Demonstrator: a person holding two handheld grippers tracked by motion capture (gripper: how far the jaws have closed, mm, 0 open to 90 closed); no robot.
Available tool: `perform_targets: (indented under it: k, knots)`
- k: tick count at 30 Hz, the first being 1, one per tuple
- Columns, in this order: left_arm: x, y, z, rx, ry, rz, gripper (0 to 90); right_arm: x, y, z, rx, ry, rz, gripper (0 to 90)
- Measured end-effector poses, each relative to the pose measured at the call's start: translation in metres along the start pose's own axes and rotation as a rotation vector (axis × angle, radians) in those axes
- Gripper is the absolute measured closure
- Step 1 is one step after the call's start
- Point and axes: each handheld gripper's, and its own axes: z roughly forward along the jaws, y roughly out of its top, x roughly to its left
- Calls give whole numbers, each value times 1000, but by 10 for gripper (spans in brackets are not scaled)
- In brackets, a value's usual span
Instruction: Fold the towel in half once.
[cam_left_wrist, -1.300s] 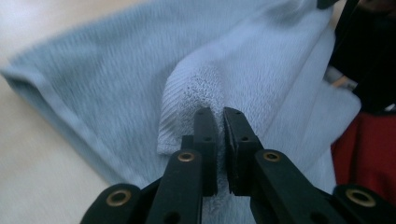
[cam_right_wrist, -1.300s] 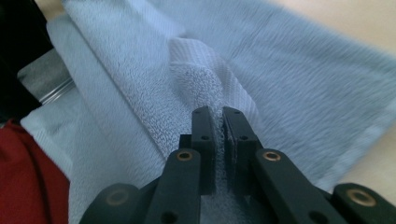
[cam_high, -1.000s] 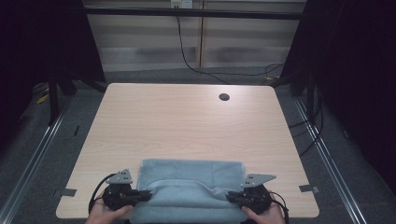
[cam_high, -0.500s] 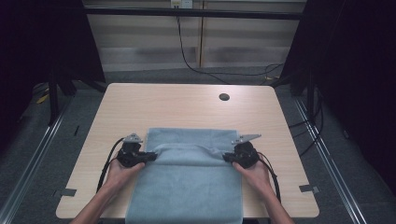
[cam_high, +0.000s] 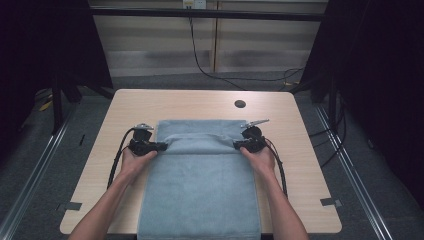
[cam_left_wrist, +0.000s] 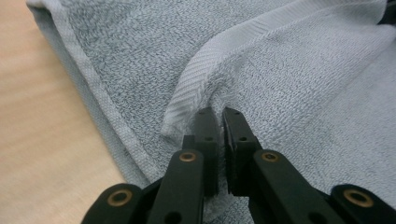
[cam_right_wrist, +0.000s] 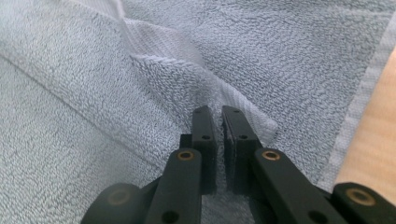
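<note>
Grey-blue terry towel (cam_high: 200, 185), soft, limp and light, lies mid-table, near end draping off the near edge. The left gripper (cam_high: 159, 146) and right gripper (cam_high: 239, 145) each pinch a corner of the folded-over hem; judged best held at these thick woven corners.

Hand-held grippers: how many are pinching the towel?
2. The left hand-held gripper pinches the towel fold at its left edge, the right hand-held gripper at its right edge.

A pale wooden table (cam_high: 150, 102) stood on a grey floor (cam_high: 30, 175), with a dark round hole (cam_high: 240, 104) near its far edge and black cables (cam_high: 210, 70) trailing behind.
</note>
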Motion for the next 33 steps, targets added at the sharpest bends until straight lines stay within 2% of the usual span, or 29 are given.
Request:
perform_targets:
  k: [1,3,6,10,12,16,20,22,23,24,26,27,30,32,33]
  knots:
    - [1,1,1,-6,5,1,855,-3,3,3,-2,-3,22,849]
    - [5,1,3,-23,0,-28,855,-7,9,8,-14,-8,78,849]
    - [10,4,6,-31,10,-53,855,-7,15,15,-33,-40,87,850]
    - [9,12,11,-32,55,-51,854,-9,21,20,-47,-71,97,851]
    - [9,12,12,-34,44,-45,854,-10,22,19,-35,-90,88,852]
    - [12,10,14,-54,1,-70,853,-14,18,12,-23,-99,67,854]
    - [9,15,20,-51,-12,-62,854,-13,10,5,-26,-114,44,855]
    - [8,18,24,-52,-11,-85,855,-19,8,3,-29,-102,69,856]
    - [6,19,27,-56,-12,-89,856,-23,7,2,-33,-99,96,856]
    - [4,21,29,-56,-1,-88,856,-25,8,2,-31,-113,108,856]
    - [0,25,32,-50,30,-64,856,-27,10,3,-29,-132,92,856]
    - [0,26,33,-50,28,-67,857,-27,10,3,-30,-135,78,856]
    - [5,26,30,-63,8,-87,858,-35,7,0,-67,-72,136,856]
    - [6,25,25,-85,-11,-120,858,-37,7,-5,-96,-43,141,856]
    - [5,25,23,-95,-10,-124,858,-38,8,-8,-104,-35,133,856]
